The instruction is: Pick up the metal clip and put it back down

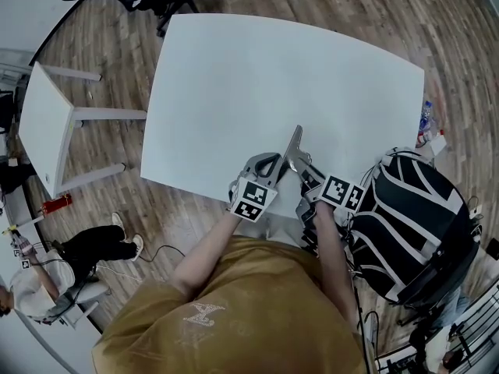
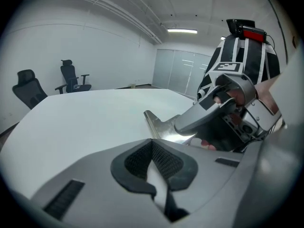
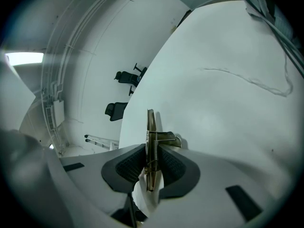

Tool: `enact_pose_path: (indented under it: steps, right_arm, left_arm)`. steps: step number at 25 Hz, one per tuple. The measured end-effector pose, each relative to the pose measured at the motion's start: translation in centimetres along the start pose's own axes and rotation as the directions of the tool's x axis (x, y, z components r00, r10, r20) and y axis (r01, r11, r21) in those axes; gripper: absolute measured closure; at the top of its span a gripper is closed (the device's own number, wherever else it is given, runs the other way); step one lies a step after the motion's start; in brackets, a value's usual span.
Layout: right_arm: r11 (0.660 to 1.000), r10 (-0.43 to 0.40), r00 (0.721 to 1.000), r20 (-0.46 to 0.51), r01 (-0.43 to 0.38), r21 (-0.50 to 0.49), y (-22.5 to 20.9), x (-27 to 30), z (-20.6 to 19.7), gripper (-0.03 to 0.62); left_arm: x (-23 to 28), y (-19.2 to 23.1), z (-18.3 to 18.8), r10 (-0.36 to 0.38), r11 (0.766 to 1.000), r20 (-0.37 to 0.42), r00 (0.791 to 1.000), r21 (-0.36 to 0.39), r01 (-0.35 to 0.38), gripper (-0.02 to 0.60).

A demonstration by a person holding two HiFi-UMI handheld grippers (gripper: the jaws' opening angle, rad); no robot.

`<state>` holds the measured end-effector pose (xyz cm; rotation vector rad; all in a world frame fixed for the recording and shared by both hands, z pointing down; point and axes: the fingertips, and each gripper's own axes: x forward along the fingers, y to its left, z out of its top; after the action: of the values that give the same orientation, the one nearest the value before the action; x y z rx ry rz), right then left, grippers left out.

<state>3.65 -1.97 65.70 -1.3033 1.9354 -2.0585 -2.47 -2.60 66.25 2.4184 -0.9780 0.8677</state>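
right gripper (image 3: 151, 164) is pinching the clip (image 3: 150, 137) edge-on between its pads, up by the near edge of the worktop (image 1: 273, 84), left gripper (image 2: 153, 161) just beside it, pressed together, empty

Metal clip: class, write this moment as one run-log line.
right gripper: shut on metal clip | left gripper: shut, empty | place: over white table

A wide white worktop (image 1: 273, 84) stood on a wood-plank floor (image 1: 374, 22), with a smaller white table (image 1: 43, 123) off its left side. Two black office chairs (image 2: 72, 77) stood by a plain white wall (image 2: 95, 51). A ceiling strip light (image 2: 182, 31) glowed above pale glass panels (image 2: 183, 72).
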Motion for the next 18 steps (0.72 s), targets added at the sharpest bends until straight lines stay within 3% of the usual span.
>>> enact_pose_path:
  steps: [10, 18]
  right_arm:
    - [0.989, -0.050, 0.995, 0.084, 0.061, -0.132, 0.8, -1.5, 0.7, 0.520]
    - [0.939, -0.103, 0.975, 0.197, 0.160, -0.304, 2.0, -2.8, 1.7, 0.520]
  left_arm:
    - [-1.1, 1.0, 1.3, 0.034, 0.999, 0.043, 0.998, -0.028, -0.033, 0.580]
    - [-2.7, 0.9, 2.9, 0.030, 0.999, 0.087, 0.996, -0.021, -0.029, 0.580]
